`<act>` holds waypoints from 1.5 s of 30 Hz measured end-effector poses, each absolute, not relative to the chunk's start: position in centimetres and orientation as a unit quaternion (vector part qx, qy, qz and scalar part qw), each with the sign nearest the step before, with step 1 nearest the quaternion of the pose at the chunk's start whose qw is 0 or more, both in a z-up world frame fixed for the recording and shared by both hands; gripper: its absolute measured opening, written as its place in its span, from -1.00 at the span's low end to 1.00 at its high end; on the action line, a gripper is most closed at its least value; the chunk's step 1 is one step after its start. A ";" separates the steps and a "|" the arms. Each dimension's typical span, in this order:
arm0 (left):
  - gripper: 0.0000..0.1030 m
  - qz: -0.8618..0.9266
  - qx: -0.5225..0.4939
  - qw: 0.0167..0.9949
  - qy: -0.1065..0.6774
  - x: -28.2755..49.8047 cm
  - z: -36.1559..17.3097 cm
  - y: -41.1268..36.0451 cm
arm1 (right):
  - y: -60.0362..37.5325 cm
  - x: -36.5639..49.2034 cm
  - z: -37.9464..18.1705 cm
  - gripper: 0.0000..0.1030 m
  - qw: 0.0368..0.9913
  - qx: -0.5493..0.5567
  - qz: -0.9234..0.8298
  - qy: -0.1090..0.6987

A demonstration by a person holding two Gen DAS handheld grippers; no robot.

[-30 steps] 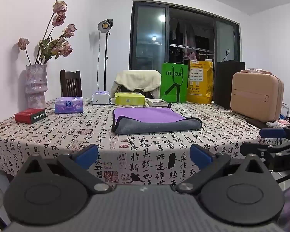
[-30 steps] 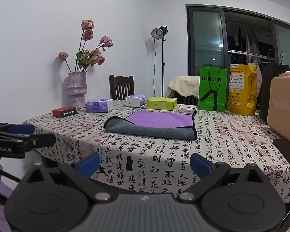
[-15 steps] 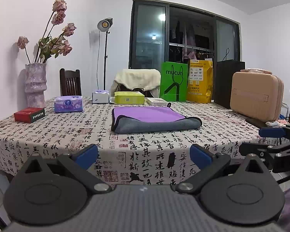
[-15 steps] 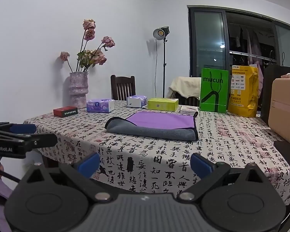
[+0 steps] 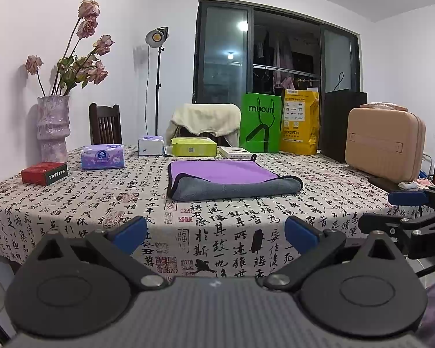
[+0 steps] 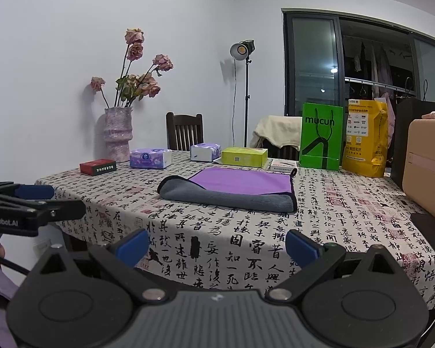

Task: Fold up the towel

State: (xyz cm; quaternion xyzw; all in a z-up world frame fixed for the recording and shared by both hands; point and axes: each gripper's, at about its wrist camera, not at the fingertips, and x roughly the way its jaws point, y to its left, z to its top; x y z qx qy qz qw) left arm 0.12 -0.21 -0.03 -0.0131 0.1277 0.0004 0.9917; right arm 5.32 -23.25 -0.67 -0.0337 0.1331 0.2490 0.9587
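A purple towel (image 5: 223, 174) with a grey underside lies folded on the table (image 5: 72, 203), its grey fold toward me; it also shows in the right wrist view (image 6: 232, 185). My left gripper (image 5: 216, 233) is open and empty, held in front of the table's near edge, well short of the towel. My right gripper (image 6: 216, 245) is open and empty too, off the near edge. Each gripper shows at the side of the other's view: the right one (image 5: 406, 203) and the left one (image 6: 29, 200).
The table has a calligraphy-print cloth. On it stand a vase of dried roses (image 5: 53, 127), a red box (image 5: 43, 172), tissue packs (image 5: 103, 156), a yellow-green box (image 5: 193, 146), green (image 5: 259, 126) and yellow bags (image 5: 300, 124) and a beige case (image 5: 382, 142). A chair (image 5: 105, 127) stands behind.
Both grippers have drifted slightly back and lower from the table; the towel has not moved.
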 end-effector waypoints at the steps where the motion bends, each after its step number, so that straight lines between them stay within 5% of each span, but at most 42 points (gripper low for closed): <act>1: 1.00 0.001 -0.013 0.992 0.128 0.1 0.0 -0.2 | -23.2 5.3 -0.7 0.95 0.959 -0.034 0.249 0.133; 45: 1.00 -0.004 -0.007 0.992 0.128 0.2 0.1 -0.3 | -23.3 5.4 -0.7 0.96 0.959 -0.033 0.247 0.133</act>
